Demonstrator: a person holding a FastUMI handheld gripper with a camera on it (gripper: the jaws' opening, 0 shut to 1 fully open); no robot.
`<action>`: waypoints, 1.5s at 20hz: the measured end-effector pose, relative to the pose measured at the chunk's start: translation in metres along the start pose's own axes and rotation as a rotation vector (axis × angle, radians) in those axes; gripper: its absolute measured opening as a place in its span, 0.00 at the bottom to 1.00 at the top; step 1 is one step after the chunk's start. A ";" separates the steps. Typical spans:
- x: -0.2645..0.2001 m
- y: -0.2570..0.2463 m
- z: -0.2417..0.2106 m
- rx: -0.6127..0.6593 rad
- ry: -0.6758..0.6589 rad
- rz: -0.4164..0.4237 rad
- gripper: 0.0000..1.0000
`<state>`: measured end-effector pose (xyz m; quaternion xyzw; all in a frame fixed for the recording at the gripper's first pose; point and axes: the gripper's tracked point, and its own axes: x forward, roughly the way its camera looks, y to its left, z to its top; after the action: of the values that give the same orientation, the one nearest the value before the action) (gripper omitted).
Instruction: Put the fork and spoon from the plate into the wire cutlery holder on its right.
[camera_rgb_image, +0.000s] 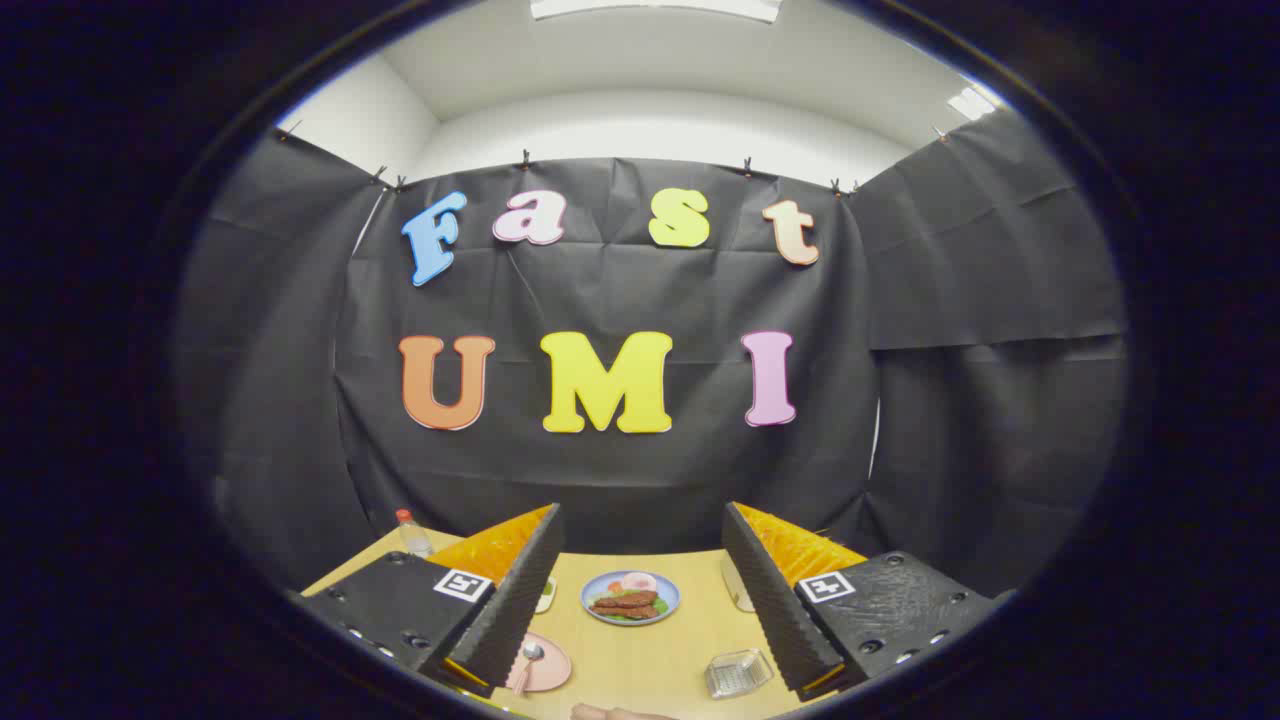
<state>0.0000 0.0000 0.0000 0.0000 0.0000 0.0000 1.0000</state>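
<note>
Gripper (640, 590) fingers spread wide, spoon (527, 662) seemingly on plate (550, 672)

No legible words or numbers, just a square coded marker (462, 584) on each finger of the gripper (641, 507) — fingers spread wide.

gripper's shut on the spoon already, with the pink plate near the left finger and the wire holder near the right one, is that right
Not quite. In the gripper view the gripper is open and holds nothing: the spoon lies on the pink plate by the left finger. The wire holder does sit near the right finger.
</note>
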 end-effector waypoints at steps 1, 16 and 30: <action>0.003 0.004 0.000 -0.003 0.002 0.001 0.95; 0.030 0.016 -0.062 -0.045 0.099 -0.030 0.95; 0.047 0.127 -0.264 -0.024 0.539 0.113 0.95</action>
<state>0.0470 0.1275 -0.2644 -0.0118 0.2661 0.0560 0.9622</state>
